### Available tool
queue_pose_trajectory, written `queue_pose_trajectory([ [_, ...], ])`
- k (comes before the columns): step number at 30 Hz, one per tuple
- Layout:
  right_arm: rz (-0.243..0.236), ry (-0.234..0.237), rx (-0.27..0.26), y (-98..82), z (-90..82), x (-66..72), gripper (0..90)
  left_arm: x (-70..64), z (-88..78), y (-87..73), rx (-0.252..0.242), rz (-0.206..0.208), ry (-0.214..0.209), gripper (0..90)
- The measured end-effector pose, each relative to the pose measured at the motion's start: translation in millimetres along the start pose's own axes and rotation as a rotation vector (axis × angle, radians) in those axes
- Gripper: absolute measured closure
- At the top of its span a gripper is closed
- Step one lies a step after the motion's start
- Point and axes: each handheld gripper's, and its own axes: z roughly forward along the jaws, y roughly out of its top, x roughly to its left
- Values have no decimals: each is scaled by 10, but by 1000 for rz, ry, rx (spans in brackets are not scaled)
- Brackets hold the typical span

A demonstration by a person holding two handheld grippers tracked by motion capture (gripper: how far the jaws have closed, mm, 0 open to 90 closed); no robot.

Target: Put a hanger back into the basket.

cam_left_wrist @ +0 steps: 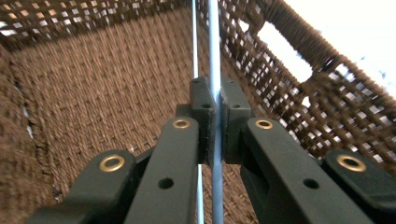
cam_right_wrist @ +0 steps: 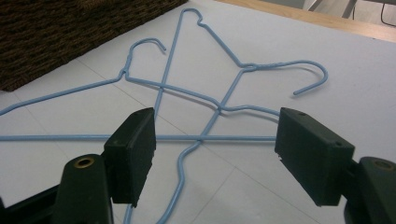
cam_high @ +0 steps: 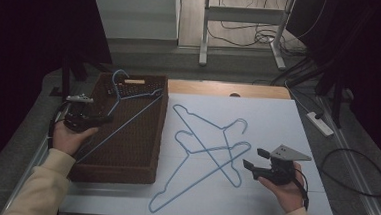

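Left gripper (cam_high: 105,118) clamps a blue wire hanger (cam_high: 128,114) over the brown woven basket (cam_high: 124,176); right gripper (cam_high: 255,164) gapes empty near the table's right edge.

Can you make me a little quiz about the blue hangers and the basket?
1. True or false: the left gripper is shut on a blue wire hanger over the brown woven basket.
2. How many blue hangers lie crossed on the white board?
A one, B two, C four
3. Fill in: the right gripper has its jaws ____.

Key
1. True: the jaws pinch the hanger's wire.
2. B: the two crossed hangers lie beside the basket.
3. Open, with nothing between them.
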Motion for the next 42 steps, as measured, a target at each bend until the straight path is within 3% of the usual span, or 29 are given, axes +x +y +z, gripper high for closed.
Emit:
queue_pose_trajectory([
  [4,1,5,1,0,0,5,296,16,93,-10,49,-1,39,858],
  [9,-5,8,5,-1,6,14,295,80,111,-10,77,-33,75,858],
  [14,-7,15,13,-6,23,23,294,151,182,-37,145,-45,146,856],
  [31,-15,18,24,-10,38,37,294,158,335,-20,267,-52,290,847],
  [33,-16,18,25,-11,42,39,294,162,349,-15,273,-57,320,841],
  [38,-17,18,26,-12,42,38,294,153,353,-11,269,-51,334,802],
  [42,-19,17,29,-9,35,40,294,136,307,-4,232,-42,349,661],
])
